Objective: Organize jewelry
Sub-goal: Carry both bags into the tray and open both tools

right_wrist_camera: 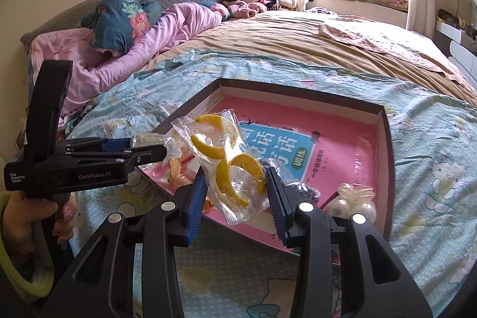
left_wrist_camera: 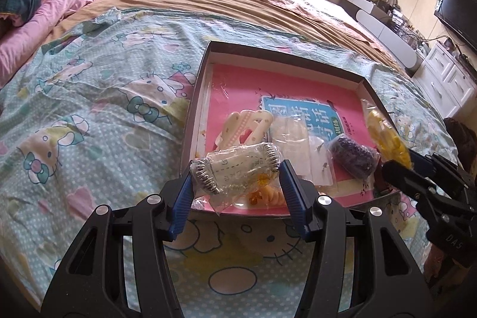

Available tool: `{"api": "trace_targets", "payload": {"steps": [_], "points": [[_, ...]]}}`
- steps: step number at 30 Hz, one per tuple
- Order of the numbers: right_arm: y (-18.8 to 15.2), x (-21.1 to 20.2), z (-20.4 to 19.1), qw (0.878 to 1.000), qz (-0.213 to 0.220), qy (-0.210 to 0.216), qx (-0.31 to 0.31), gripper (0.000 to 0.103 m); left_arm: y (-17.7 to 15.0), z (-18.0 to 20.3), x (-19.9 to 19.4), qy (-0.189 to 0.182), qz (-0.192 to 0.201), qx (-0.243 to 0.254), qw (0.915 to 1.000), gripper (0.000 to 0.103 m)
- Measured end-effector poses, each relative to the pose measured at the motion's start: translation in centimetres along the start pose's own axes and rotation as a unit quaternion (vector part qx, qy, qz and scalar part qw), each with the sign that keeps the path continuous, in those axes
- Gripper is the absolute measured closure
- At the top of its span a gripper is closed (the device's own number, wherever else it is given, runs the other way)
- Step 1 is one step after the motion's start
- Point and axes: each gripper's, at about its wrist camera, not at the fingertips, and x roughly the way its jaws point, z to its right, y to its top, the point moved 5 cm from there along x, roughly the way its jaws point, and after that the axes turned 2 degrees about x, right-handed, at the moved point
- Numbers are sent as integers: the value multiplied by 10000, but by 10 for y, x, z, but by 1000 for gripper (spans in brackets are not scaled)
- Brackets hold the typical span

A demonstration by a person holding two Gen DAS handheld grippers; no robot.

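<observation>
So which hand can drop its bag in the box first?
Probably the left. Its jaws hold the silver hoop bag low, right over the near edge of the box. The right's yellow earring bag looks higher, so it likely has further to go.

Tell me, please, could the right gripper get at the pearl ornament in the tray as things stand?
Probably not yet. The right gripper is shut on a bag of yellow earrings, so its jaws are full. The pearl ornament lies uncovered in the tray just beside it, so the way looks free once the bag is dropped.
</observation>
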Motion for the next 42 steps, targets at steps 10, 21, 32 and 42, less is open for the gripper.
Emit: {"api": "trace_targets", "payload": {"steps": [10, 21, 32, 42], "points": [[-14, 7, -4, 9996, -204, -20, -168, 65, -4, 6, -2, -85, -18, 121, 9999, 56], [-23, 8, 5, 9991, -326, -110, -262, 65, -8, 15, -1, -251, -85, 278, 9993, 55], [-23, 22, 15, 9986, -399, -307, -155, 65, -2, 14, 9, -182, -108, 315, 9993, 51], [-26, 22, 17, 9986, -446, -296, 34, 55, 1, 13, 11, -212, -94, 317, 9992, 51]]}}
